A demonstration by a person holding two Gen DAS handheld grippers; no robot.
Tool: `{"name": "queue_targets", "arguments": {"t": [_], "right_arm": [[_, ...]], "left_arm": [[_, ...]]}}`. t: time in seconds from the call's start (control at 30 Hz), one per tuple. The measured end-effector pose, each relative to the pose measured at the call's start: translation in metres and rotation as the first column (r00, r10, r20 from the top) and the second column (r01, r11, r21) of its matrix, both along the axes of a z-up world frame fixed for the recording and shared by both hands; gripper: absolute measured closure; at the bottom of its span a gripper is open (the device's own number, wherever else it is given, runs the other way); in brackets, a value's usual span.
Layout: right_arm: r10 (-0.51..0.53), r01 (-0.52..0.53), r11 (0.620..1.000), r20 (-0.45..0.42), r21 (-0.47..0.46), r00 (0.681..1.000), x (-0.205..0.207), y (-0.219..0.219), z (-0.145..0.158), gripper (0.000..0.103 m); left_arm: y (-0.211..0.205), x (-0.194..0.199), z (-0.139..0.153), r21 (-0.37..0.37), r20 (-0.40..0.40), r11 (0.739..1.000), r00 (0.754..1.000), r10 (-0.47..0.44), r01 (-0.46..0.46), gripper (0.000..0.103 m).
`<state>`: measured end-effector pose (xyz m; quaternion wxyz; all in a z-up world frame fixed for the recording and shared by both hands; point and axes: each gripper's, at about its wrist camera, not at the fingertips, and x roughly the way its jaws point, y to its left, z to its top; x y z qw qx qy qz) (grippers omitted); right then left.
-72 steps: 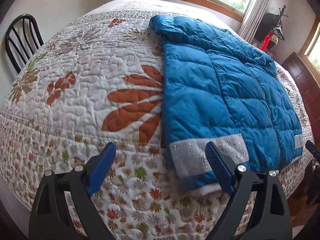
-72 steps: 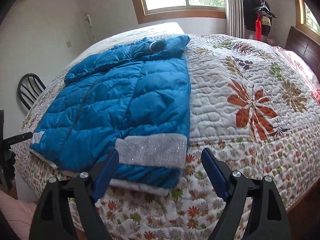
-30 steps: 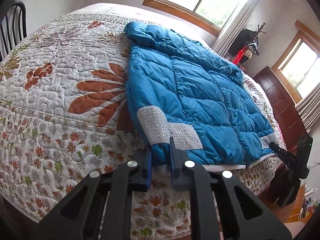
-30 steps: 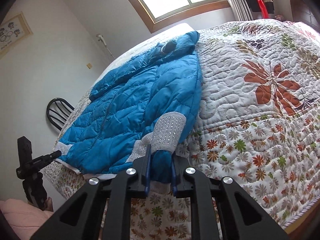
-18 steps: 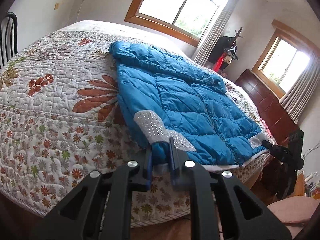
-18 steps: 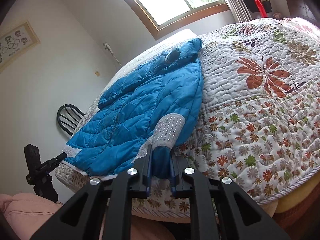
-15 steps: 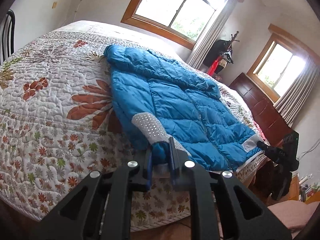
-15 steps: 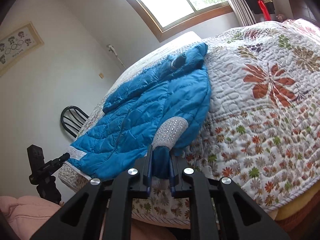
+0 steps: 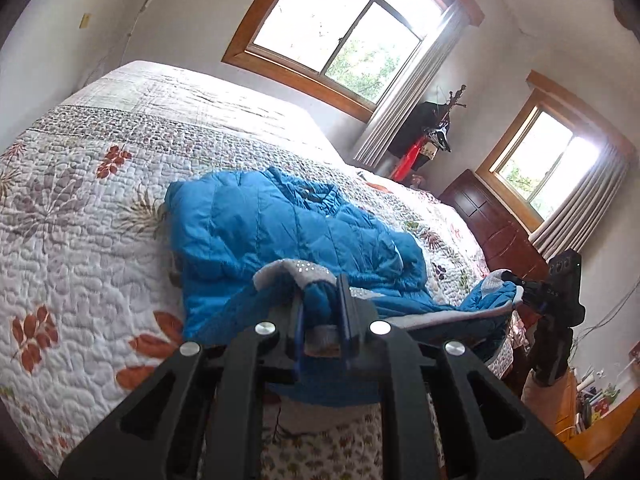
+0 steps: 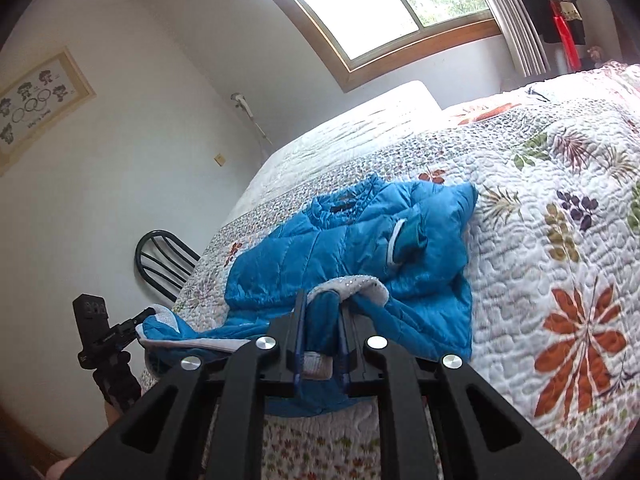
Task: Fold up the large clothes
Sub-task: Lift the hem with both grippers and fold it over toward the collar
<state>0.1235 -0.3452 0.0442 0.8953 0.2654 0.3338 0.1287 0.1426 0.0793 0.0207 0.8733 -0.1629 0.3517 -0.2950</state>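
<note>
While both grippers are clenched on fabric, the lower edge of the blue jacket [image 9: 280, 232] is raised clear of the quilt [image 9: 80, 240]. The left gripper [image 9: 320, 308] has its two blue-lined fingers [image 9: 343, 304] closed on one corner of the hem, where the grey studded band [image 9: 296, 270] folds over the fingertips. The right gripper [image 10: 322, 324] grips the opposite hem corner in the same way, with its fingers pressed against a bunched section of blue fabric and grey band. Between the two grip points the hem hangs in a shallow sag, and its pale inner lining faces up. The upper part of the jacket, including the collar [image 10: 344, 204] and shoulders, lies flat on the quilt near the middle of the bed. One sleeve cuff [image 10: 404, 242] rests folded across the chest area. The quilt is white with orange, green and purple leaf prints, and it covers the bed to the near edge. A black chair [image 10: 164, 268] stands beside the far side of the bed in the right wrist view. A wooden-framed window [image 9: 340, 36] sits in the wall behind the bed.
</note>
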Motion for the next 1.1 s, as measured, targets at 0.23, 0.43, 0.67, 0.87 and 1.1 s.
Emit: {"name": "queue_targets", "arguments": {"t": [0.23, 0.43, 0.67, 0.87, 1.1], "right_arm": [[-0.021, 0.024, 0.999, -0.082, 0.037, 0.996, 0.09, -0.019, 0.002, 0.09], [-0.044, 0.055, 0.995, -0.122, 0.083, 0.992, 0.151, -0.038, -0.012, 0.09], [-0.079, 0.096, 0.992, -0.189, 0.084, 0.979, 0.219, -0.056, -0.043, 0.09], [-0.099, 0.13, 0.987, -0.285, 0.09, 0.953, 0.265, -0.07, -0.089, 0.09], [-0.106, 0.154, 0.982, -0.359, 0.107, 0.927, 0.282, -0.08, -0.125, 0.088]], "left_arm": [[-0.013, 0.097, 0.002, -0.027, -0.074, 0.999, 0.997, 0.027, -0.03, 0.09], [-0.021, 0.17, -0.019, -0.03, -0.129, 0.997, 0.99, 0.064, -0.069, 0.09], [-0.043, 0.237, -0.046, 0.081, -0.152, 0.991, 0.981, 0.118, -0.107, 0.087], [-0.051, 0.281, -0.076, 0.136, -0.197, 0.983, 0.97, 0.145, -0.119, 0.085], [-0.053, 0.304, -0.107, 0.138, -0.267, 0.984, 0.953, 0.145, -0.111, 0.082]]}}
